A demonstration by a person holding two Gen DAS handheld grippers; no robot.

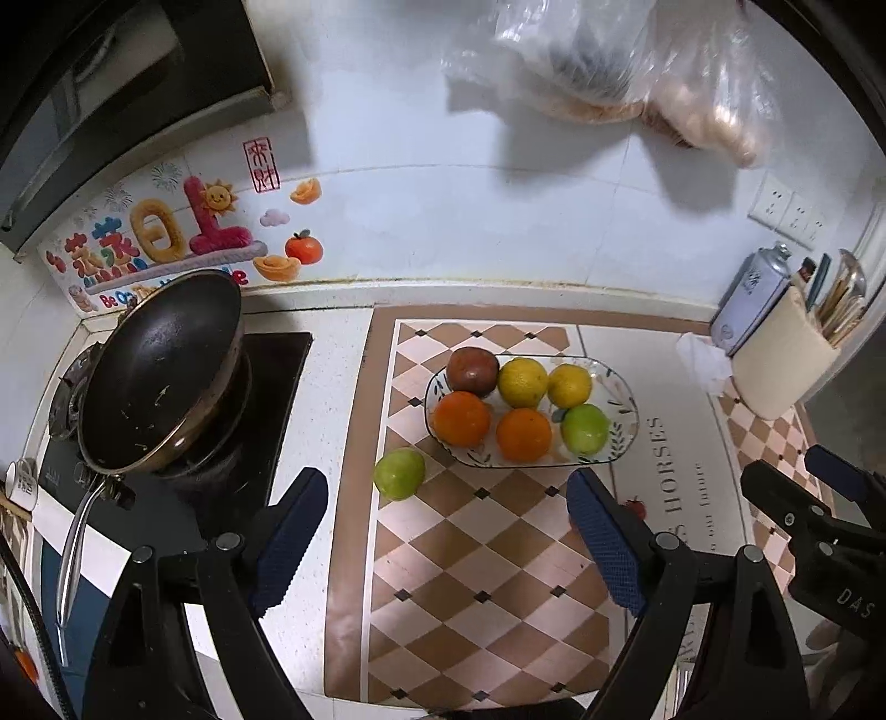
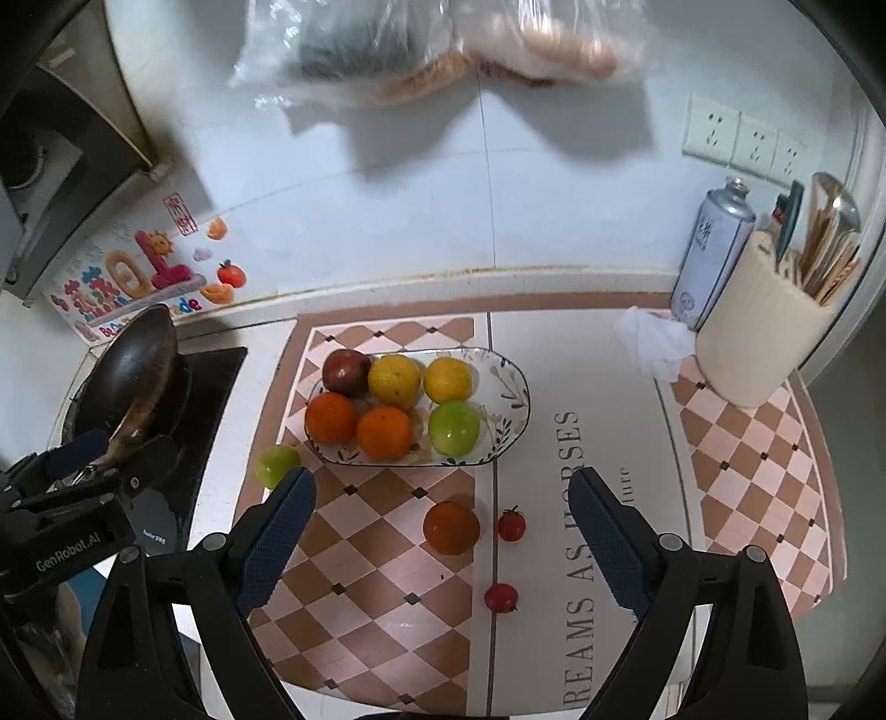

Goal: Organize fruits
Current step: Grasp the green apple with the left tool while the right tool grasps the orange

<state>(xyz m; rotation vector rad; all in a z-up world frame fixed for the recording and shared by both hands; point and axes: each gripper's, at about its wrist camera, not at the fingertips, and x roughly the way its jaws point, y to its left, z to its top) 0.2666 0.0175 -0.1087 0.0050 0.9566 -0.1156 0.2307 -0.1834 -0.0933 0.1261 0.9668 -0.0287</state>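
Note:
A glass plate [image 1: 623, 399] [image 2: 512, 396] on the checkered mat holds several fruits: a dark red apple [image 1: 472, 371], two yellow ones, two oranges and a green one [image 2: 454, 427]. A loose green fruit [image 1: 400, 473] [image 2: 277, 465] lies left of the plate. A loose orange [image 2: 451, 527] and two small red tomatoes [image 2: 511, 524] [image 2: 501, 597] lie in front of the plate. My left gripper [image 1: 448, 498] is open and empty, near the green fruit. My right gripper [image 2: 443, 498] is open and empty above the loose orange.
A black wok [image 1: 160, 371] sits on the stove at left. A cream utensil holder [image 2: 761, 338], a spray can [image 2: 714, 249] and a crumpled tissue [image 2: 650, 340] stand at the back right. Plastic bags [image 2: 443, 44] hang on the wall above.

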